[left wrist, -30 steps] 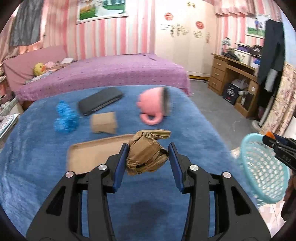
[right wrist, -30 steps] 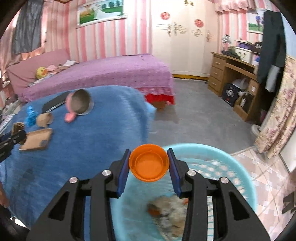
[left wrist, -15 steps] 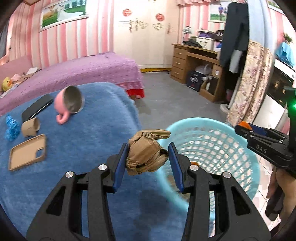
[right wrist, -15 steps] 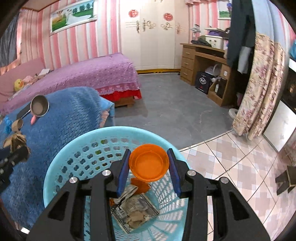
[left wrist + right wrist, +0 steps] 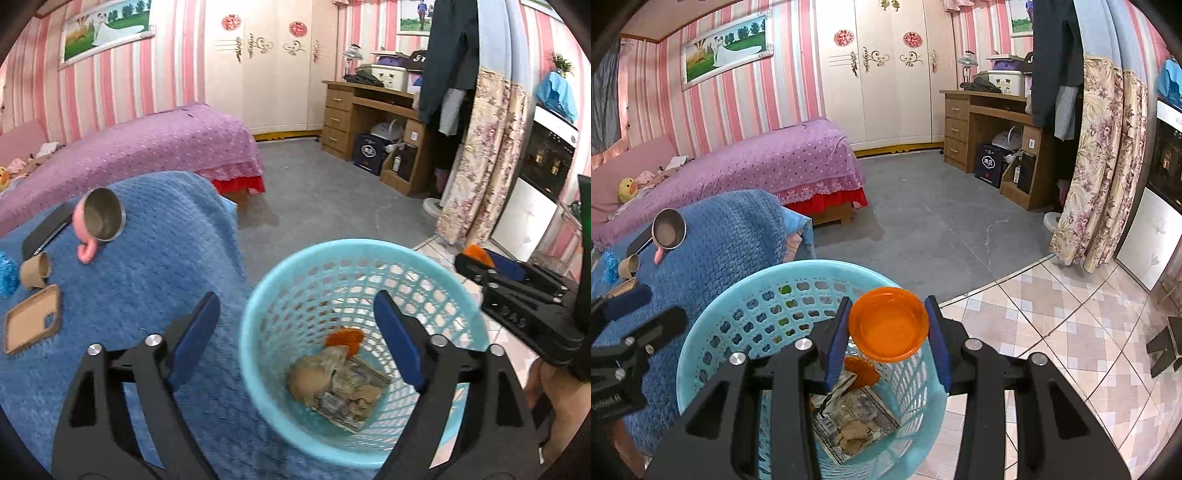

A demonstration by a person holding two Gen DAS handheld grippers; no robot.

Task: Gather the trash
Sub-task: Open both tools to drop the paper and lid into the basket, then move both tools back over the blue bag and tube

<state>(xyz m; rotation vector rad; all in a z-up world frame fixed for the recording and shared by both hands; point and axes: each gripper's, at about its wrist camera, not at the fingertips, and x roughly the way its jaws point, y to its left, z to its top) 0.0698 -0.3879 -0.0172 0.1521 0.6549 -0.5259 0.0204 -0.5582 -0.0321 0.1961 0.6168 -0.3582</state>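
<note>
Basket point(image 5: 255, 332): turquoise mesh bin beside your blue-blanketed table point(image 5: 155, 280), paper scraps point(image 5: 332, 384) piled at the bottom.
Left gripper point(image 5: 291, 332): your jaws just spread wide, nothing between them, right over the basket.
Right gripper point(image 5: 888, 326): you've got an orange lid point(image 5: 888, 328) clamped, above the rim.
Table: pink mug point(image 5: 98, 221) tipped sideways.

This is a home bedroom. Beyond the jaws stands a bed under a purple dotted bedspread point(image 5: 757, 162), backed by pink-and-white striped wallpaper point(image 5: 720, 99), a cream wardrobe with ornate doors point(image 5: 886, 74) and a wooden desk with drawers point(image 5: 982, 125) to the right.
</note>
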